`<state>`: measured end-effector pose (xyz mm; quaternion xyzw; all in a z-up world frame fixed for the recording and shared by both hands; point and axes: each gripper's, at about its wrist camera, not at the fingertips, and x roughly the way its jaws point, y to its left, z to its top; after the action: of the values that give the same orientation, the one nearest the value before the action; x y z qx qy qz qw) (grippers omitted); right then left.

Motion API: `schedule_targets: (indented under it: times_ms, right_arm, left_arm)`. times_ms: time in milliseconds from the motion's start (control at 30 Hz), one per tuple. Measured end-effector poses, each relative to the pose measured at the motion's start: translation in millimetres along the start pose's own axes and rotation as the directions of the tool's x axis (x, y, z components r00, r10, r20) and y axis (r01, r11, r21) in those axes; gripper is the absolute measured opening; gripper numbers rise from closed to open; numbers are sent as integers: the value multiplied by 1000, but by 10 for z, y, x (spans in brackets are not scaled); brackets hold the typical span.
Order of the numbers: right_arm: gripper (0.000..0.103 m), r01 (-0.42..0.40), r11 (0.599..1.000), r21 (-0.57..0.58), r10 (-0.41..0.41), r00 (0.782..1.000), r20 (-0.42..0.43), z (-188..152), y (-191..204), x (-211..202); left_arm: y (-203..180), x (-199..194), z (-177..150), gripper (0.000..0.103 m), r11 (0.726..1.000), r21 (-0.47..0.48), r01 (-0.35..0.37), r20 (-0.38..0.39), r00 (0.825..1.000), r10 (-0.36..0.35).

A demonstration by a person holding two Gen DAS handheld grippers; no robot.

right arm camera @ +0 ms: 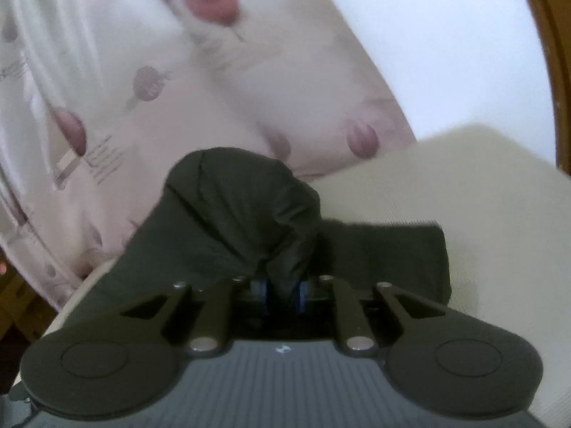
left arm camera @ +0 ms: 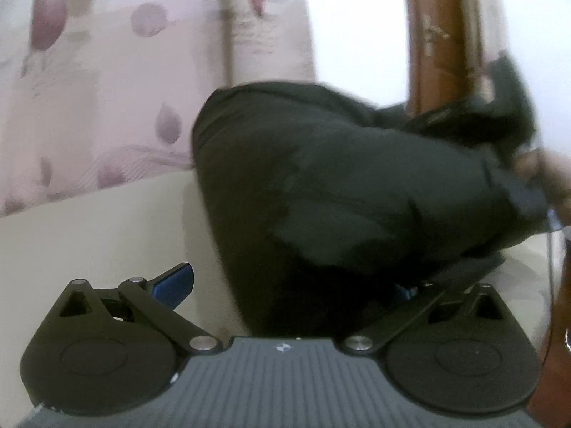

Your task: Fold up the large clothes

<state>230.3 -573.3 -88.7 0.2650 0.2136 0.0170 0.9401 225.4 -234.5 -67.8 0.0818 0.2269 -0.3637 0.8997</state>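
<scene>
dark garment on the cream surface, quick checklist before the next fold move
1. Right gripper shut on the dark garment: ok, fabric bunched between its blue pads.
2. Left gripper open: ok, jaws spread wide.
3. Left gripper holding cloth: not ok, garment lies across it but one blue fingertip stands clear.
4. Garment lying flat: not ok, humped and creased.
5. Cream surface free beside it: ok.
6. Far edges aligned: cannot tell, blurred.

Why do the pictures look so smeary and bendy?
Left wrist view: the dark cloth smears at its right edge, the curtain is soft. Right wrist view: the curtain is blurred, the wooden frame bows from the fisheye lens.
</scene>
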Motion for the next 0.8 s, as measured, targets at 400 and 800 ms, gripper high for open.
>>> schedule_targets:
  times_ms: [400, 800]
  right_arm:
    - [22, -143, 989, 48, 148, 980, -132, -81, 219, 523]
    - [21, -315, 918, -242, 256, 935, -245, -456, 1816, 790]
  left_arm:
    - [261, -50, -8, 57, 991, -128, 49, 44, 998, -44]
    - [875, -1337, -562, 56, 961, -220, -167, -35, 986, 164]
